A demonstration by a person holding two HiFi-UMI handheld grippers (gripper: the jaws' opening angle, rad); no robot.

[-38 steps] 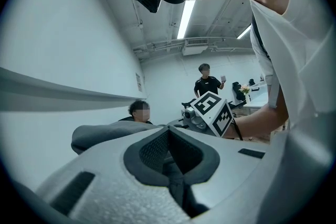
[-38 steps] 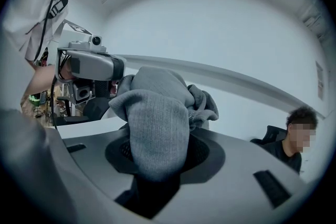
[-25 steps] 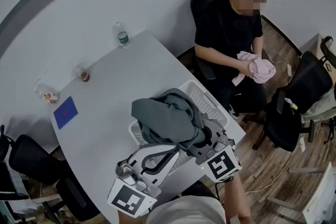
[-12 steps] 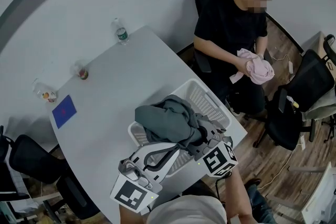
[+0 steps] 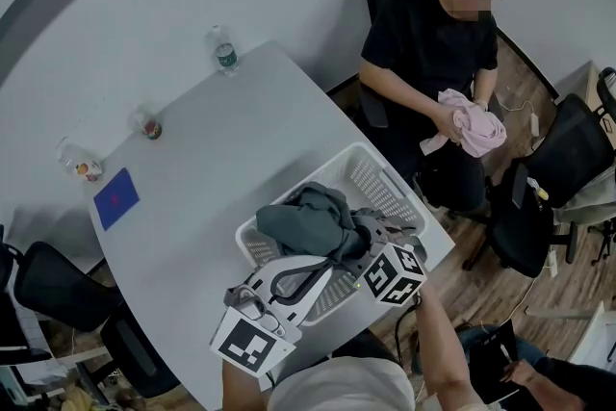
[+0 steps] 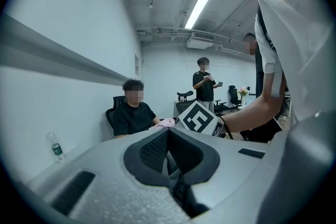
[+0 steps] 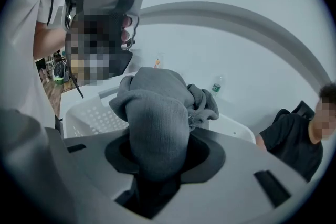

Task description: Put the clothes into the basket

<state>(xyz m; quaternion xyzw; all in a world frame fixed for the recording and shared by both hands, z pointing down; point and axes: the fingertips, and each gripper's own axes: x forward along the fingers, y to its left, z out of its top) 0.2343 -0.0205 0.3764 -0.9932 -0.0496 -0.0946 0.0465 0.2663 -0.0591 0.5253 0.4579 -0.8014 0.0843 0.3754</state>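
A bundled grey garment (image 5: 308, 221) hangs low over the white mesh basket (image 5: 339, 155), which stands at the near right corner of the table. My right gripper (image 5: 358, 231) is shut on a thick fold of the grey garment (image 7: 157, 113), and the basket (image 7: 92, 113) lies right under it. My left gripper (image 5: 325, 257) reaches under the garment's near side. Its jaws stand together in the left gripper view (image 6: 169, 165), with only a thin grey strip of cloth between the pads. The rest of the cloth is hidden below them.
A water bottle (image 5: 225, 53), two small cups (image 5: 147, 124) (image 5: 79, 168) and a blue card (image 5: 116, 197) sit on the white table (image 5: 221, 149). A seated person holds a pink cloth (image 5: 470, 128) beyond the basket. Office chairs (image 5: 539, 197) stand right of the table.
Both grippers have sunk with the grey garment, the right one more and tipping downward. The bundle now hangs lower, down at the basket.
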